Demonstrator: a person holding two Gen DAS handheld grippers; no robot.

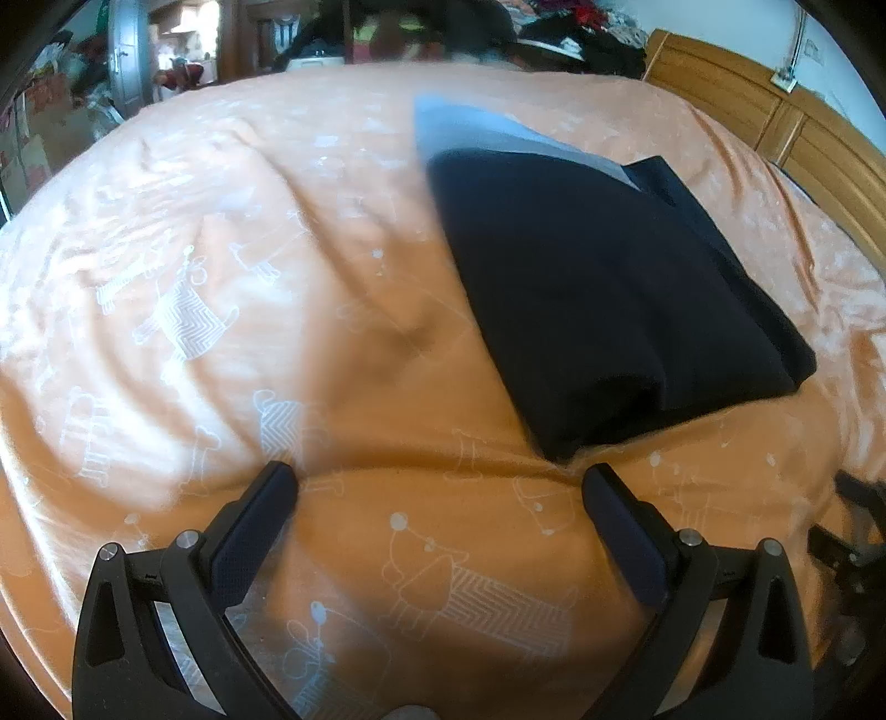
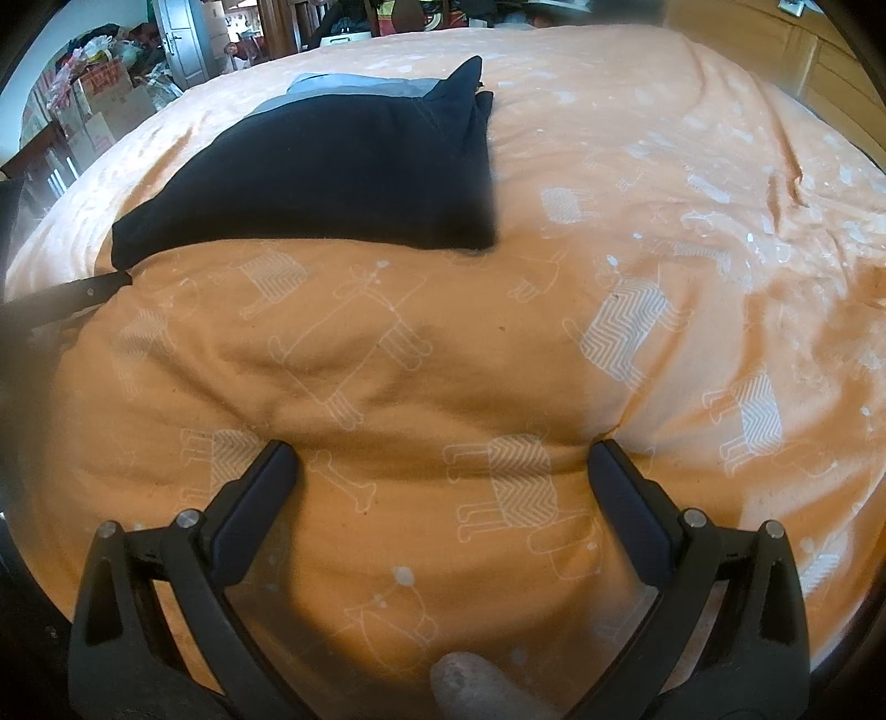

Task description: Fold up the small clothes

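Note:
A folded dark navy garment with a light blue band at its far end lies flat on the orange bedspread, ahead and to the right of my left gripper. That gripper is open and holds nothing, its fingertips just short of the garment's near corner. In the right wrist view the same garment lies ahead to the left on the bedspread. My right gripper is open and empty over bare bedspread. The other gripper's dark finger shows at the left edge.
A wooden headboard runs along the bed's far right side. Piled dark clothes sit beyond the far edge. Boxes and bags and a door stand past the bed at the left.

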